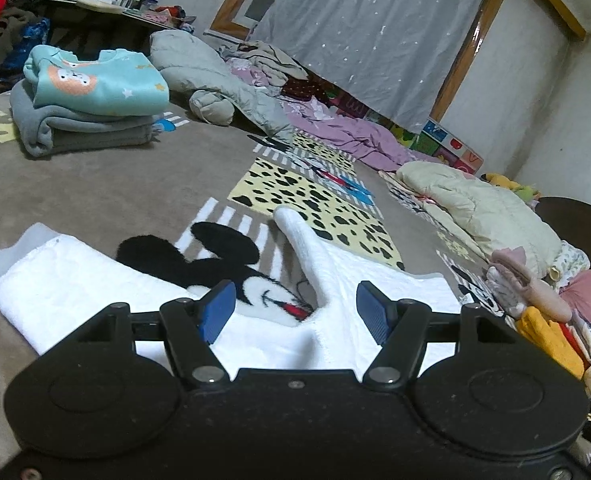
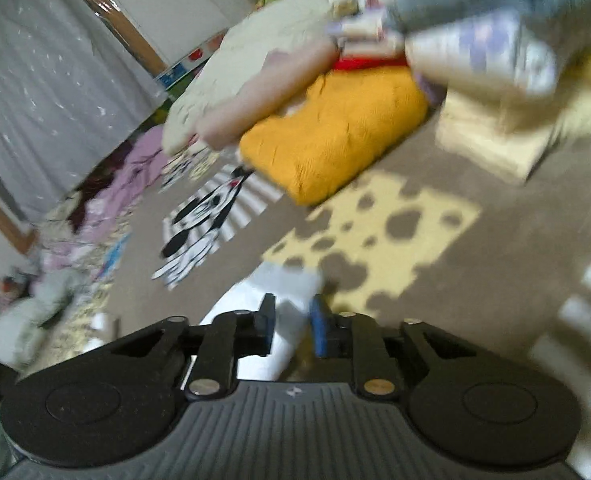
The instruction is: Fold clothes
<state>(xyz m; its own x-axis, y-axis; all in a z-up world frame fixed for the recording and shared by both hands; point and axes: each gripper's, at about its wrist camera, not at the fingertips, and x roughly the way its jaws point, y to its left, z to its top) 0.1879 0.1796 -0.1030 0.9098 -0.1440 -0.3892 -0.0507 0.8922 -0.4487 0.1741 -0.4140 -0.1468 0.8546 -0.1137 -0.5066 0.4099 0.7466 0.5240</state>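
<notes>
Brown carpet (image 1: 95,184) with cartoon-mouse and yellow spotted panels is covering the floor; a broad bare stretch is lying open between the near garment and the stack at far left. Room is closing in along the far edge, where a grey padded jacket (image 1: 199,76), purple bedding (image 1: 347,140) and a grey starred curtain (image 1: 375,32) are sitting. Right edge is crowded: a cream quilted jacket (image 1: 475,208) and a heap of mixed clothes (image 1: 535,300) beside it.

Left gripper (image 1: 295,308) is hovering low over a white garment (image 1: 75,280), its blue pads (image 1: 215,312) standing wide apart and gripping nothing. Garment is lying on the carpet right under and ahead of the tool, two white sections spreading left and right, one narrow part rising toward the spotted panel.

Right gripper (image 2: 291,328), in a blurred view, is showing its pads drawn in narrow, with a strip of the white garment (image 2: 271,300) running between them; whether the pads are actually pinching it, cannot tell. Ahead, an orange folded item (image 2: 327,136) is resting on the carpet (image 2: 475,280).

Count: two folded pieces in the far-left stack, a teal printed top (image 1: 99,84) on a grey fleece (image 1: 79,132); one white garment; two grippers.
</notes>
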